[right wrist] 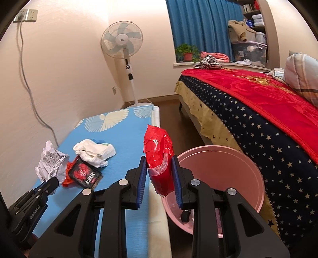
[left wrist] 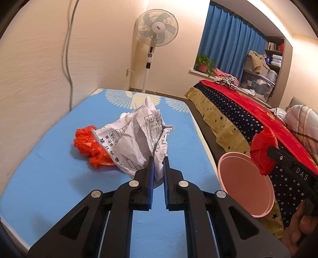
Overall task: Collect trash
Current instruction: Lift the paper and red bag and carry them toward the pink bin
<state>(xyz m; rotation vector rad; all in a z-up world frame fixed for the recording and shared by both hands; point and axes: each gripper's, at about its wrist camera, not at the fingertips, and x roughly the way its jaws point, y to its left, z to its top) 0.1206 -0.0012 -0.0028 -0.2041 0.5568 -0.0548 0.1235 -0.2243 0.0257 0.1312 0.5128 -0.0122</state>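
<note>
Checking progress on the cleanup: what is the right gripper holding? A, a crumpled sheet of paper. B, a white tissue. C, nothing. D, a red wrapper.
D: the right gripper is shut on a red wrapper beside the pink bin.

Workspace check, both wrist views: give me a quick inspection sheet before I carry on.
Surface: blue patterned table top, along the wall.
Job's things: crumpled printed paper, orange plastic bag beside it, black-red packet, white tissue wad, red wrapper; pink bin between table and bed.
Clutter: nothing seen beyond the trash.
Grippers: left tongs shut on the crumpled printed paper; right tongs shut on the red wrapper, near the bin's rim.
Cables: grey cable hanging from wall socket.
Surroundings: standing fan, bed, blue curtain, potted plant.
</note>
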